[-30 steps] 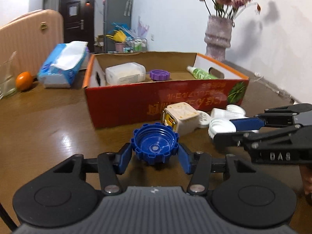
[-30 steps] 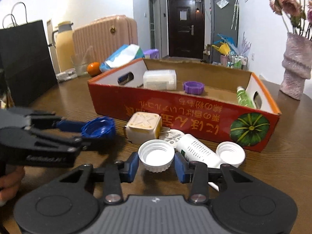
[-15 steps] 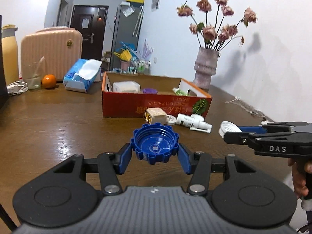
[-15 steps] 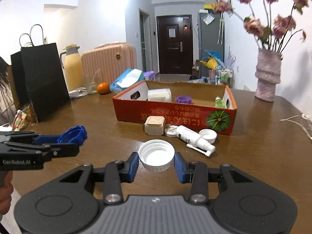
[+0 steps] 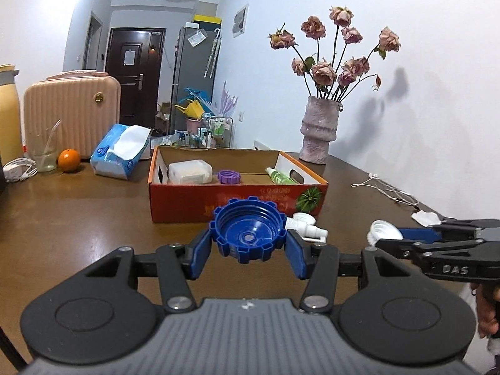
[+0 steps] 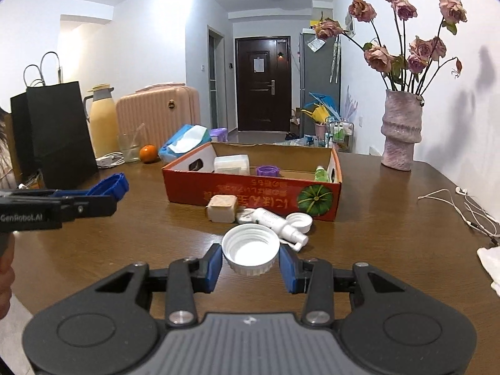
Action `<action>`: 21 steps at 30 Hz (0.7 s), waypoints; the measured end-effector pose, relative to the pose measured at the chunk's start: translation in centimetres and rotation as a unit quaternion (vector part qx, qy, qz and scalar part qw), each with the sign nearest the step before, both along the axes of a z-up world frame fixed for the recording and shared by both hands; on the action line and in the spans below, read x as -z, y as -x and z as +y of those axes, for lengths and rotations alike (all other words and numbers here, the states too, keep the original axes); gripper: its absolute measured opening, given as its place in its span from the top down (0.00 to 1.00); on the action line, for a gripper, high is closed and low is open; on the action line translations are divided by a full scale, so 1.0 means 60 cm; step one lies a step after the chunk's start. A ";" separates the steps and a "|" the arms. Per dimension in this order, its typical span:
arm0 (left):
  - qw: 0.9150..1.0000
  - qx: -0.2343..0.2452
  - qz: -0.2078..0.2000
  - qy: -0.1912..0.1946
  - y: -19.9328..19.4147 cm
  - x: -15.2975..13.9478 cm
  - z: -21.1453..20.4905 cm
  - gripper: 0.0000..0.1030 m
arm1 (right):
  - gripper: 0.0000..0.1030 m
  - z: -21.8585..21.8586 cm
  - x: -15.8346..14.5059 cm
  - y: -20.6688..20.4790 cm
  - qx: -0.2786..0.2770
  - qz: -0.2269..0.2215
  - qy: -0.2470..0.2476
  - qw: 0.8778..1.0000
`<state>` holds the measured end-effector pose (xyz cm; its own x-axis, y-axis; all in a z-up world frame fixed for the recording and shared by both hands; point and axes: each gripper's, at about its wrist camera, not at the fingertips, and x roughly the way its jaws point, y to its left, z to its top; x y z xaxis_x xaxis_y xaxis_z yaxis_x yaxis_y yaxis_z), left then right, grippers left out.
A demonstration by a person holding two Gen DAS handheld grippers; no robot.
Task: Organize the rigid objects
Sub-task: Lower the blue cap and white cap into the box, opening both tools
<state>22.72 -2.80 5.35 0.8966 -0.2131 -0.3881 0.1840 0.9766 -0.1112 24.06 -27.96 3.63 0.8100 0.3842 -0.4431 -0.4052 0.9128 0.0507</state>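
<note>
Left claw [image 5: 248,250] clamped on blue cap [image 5: 247,234]; right claw [image 6: 250,261] clamped on white cap [image 6: 250,248]. Only right view shows black bag [image 6: 59,137] and cube [image 6: 222,207] ahead. Box [image 6: 250,192] beyond both claws; bare table [image 6: 390,228] between. Right claw reads "DAS", left "GenRobot.AI".

Caps: five, namely blue [image 5: 248,234], three white [image 6: 250,248], purple [image 6: 267,171]; two bottles [image 6: 275,221]; one box [image 6: 250,187].

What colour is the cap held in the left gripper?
Blue. The cap sits between the left gripper's pads, clearest in the left wrist view.
</note>
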 end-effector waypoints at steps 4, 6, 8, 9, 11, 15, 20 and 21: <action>1.000 0.020 0.007 -0.015 -0.087 -0.004 0.011 0.49 | 0.62 -0.021 -0.015 -0.053 -0.010 0.000 -0.042 0.999; 0.999 0.024 0.025 -0.022 -0.147 -0.006 0.019 0.49 | 0.62 -0.026 -0.024 -0.093 -0.015 -0.003 -0.053 0.998; 0.998 0.025 0.040 -0.029 -0.213 -0.009 0.032 0.49 | 0.62 -0.021 -0.036 -0.135 -0.018 -0.012 -0.037 0.999; 0.998 0.025 0.048 -0.031 -0.239 -0.009 0.039 0.49 | 0.62 -0.018 -0.042 -0.156 -0.021 -0.018 -0.030 0.999; 0.997 0.021 0.066 -0.037 -0.301 -0.008 0.053 0.49 | 0.62 -0.012 -0.050 -0.209 -0.026 -0.018 -0.015 0.999; 0.992 0.025 0.108 -0.056 -0.408 0.005 0.074 0.49 | 0.62 0.013 -0.048 -0.328 -0.037 -0.001 0.017 0.999; 0.984 0.025 0.147 -0.095 -0.498 0.033 0.083 0.49 | 0.62 0.046 -0.026 -0.481 -0.024 0.032 0.040 0.998; 0.982 0.028 0.157 -0.102 -0.509 0.040 0.085 0.49 | 0.62 0.053 -0.020 -0.501 -0.018 0.030 0.049 0.998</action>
